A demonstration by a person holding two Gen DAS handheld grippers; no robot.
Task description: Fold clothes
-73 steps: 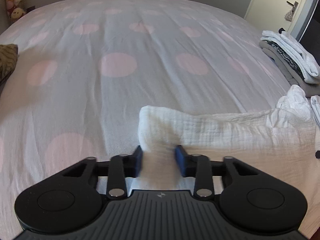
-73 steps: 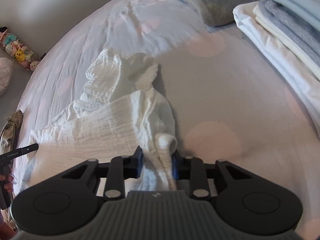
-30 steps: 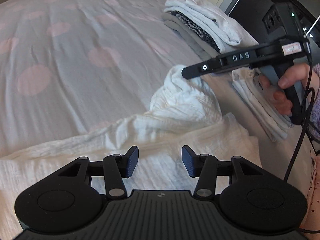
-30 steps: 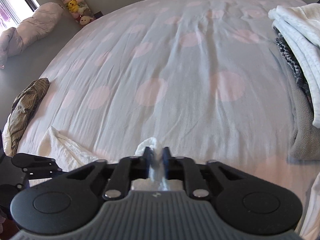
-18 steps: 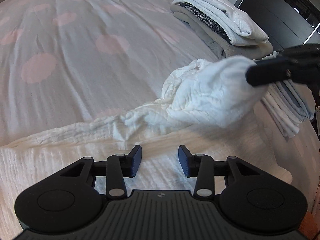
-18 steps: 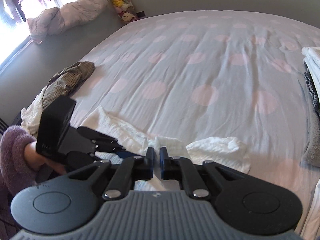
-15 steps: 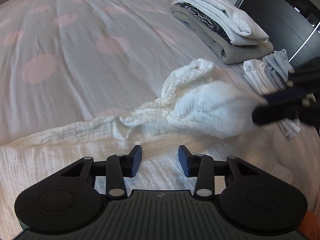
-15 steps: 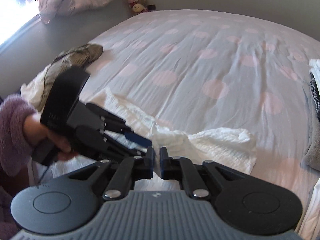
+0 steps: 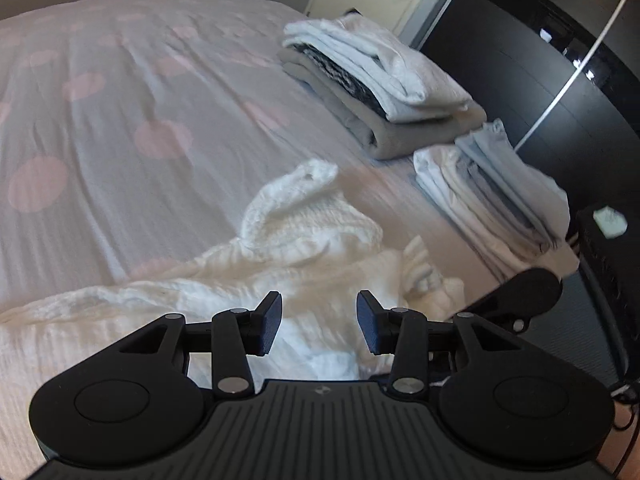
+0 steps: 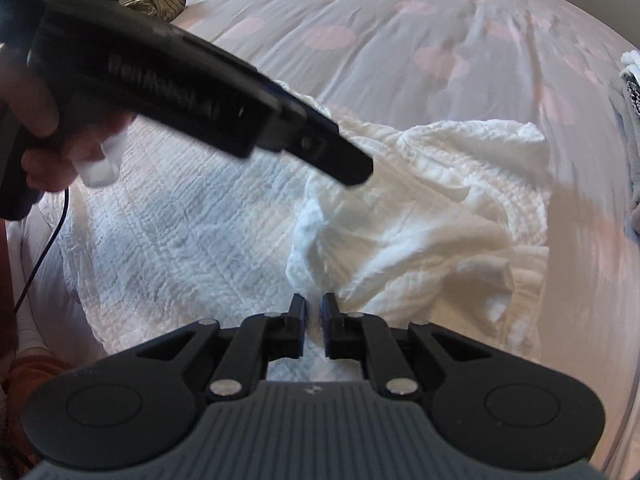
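right gripper (image 10: 313,314) fingers nearly pressed together, pinching a bunched fold of the white crinkle-weave garment (image 10: 420,216) at 6 o'clock in the right wrist view. from the pinch the cloth rises and spreads toward 1 o'clock, rumpled; a flatter panel of it lies on the bed (image 10: 360,12) toward 9 o'clock.

left gripper (image 9: 319,326) fingers spread wide, nothing between them, hovering over the same garment (image 9: 288,240). in the right wrist view its black body crosses from 10 o'clock toward centre, held in the person's left hand (image 10: 44,136), tip above the garment; contact with cloth can't be told.

left wrist view: garment fills 6 to 9 o'clock on the pink-dotted duvet, a crumpled lobe poking up at centre. folded stack of grey and white clothes (image 9: 376,84) at 1 o'clock, a second, flatter folded pile (image 9: 492,192) at 3 o'clock just beside it near the bed edge, both apart from the garment. dark wardrobe (image 9: 540,60) behind at 2 o'clock. both views are motion-blurred.
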